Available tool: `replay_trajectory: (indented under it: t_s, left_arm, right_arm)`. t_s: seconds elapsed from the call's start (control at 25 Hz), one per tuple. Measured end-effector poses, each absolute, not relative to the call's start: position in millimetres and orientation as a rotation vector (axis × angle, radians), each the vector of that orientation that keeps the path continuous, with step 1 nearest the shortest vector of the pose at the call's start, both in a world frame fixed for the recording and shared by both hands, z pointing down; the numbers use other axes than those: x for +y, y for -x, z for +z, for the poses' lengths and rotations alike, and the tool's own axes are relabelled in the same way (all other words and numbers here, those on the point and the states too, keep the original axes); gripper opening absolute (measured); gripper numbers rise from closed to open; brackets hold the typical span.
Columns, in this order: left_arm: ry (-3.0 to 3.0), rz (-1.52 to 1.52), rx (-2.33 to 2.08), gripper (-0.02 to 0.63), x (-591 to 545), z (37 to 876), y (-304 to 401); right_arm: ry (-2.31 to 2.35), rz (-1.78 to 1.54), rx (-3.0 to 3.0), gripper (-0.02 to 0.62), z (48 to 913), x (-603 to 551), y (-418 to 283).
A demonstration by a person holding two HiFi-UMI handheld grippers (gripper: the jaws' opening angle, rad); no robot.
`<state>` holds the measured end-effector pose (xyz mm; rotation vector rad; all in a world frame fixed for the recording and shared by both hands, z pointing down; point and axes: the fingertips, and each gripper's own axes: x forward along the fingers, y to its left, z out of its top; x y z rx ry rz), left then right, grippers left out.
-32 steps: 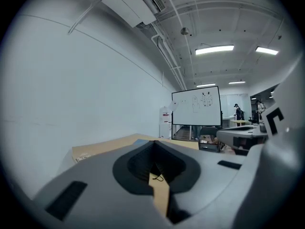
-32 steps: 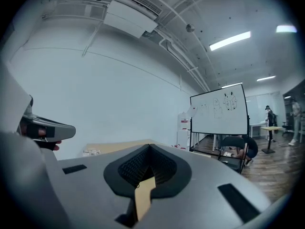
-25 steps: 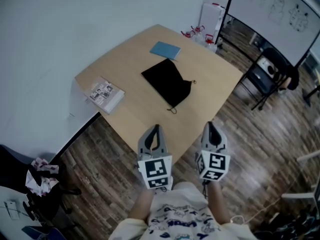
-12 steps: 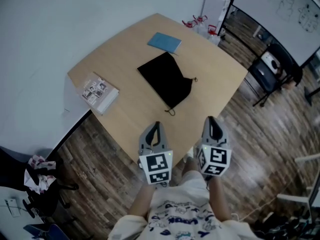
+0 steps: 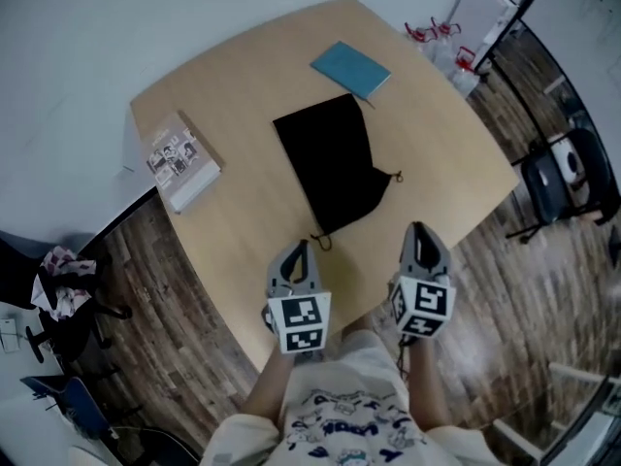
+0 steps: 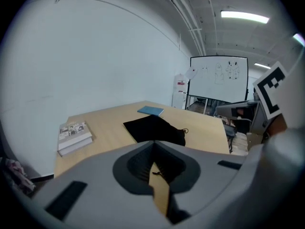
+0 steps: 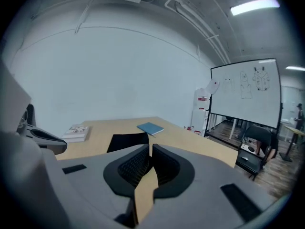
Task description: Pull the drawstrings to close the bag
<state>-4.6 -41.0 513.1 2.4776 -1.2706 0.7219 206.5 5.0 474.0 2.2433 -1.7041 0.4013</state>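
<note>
black bag (image 5: pixel 333 168), blue notebook (image 5: pixel 350 68), light wood table (image 5: pixel 243 85), grey grippers.

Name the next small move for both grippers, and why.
Probably open both and reach for the drawstrings: the left gripper and right gripper are shut and empty at the near edge of the table, while the black drawstring bag lies untouched.

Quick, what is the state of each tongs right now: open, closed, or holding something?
Left tongs: closed, holding nothing.
Right tongs: closed, holding nothing.
</note>
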Motion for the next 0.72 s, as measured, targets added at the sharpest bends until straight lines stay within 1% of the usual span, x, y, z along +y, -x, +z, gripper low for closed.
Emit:
replay_trajectory:
  t_s: [0.2, 0.48, 0.56, 0.64, 0.72]
  left_arm:
    - [-2.362, 0.811, -1.268, 0.0, -49, 546, -21]
    - [-2.23, 0.953, -1.277, 0.0, -49, 589, -33]
    - [-2.202, 0.982, -1.281, 0.013, -46, 601, -34]
    - [-2.171, 1.009, -1.269, 0.034, -44, 612, -34]
    - [-2.142, 1.026, -1.253, 0.065, -41, 621, -35]
  right_arm:
    - [-2.104, 0.441, -1.772, 0.002, 504, -32, -239]
    - [-1.901, 0.475, -1.82, 0.003, 546, -70, -268]
    - [-1.846, 0.475, -1.834, 0.005, 556, -80, -276]
    - [-1.784, 0.486, -1.853, 0.025, 567, -89, -281]
    - [-1.716, 0.499, -1.879, 0.085, 576, -97, -283]
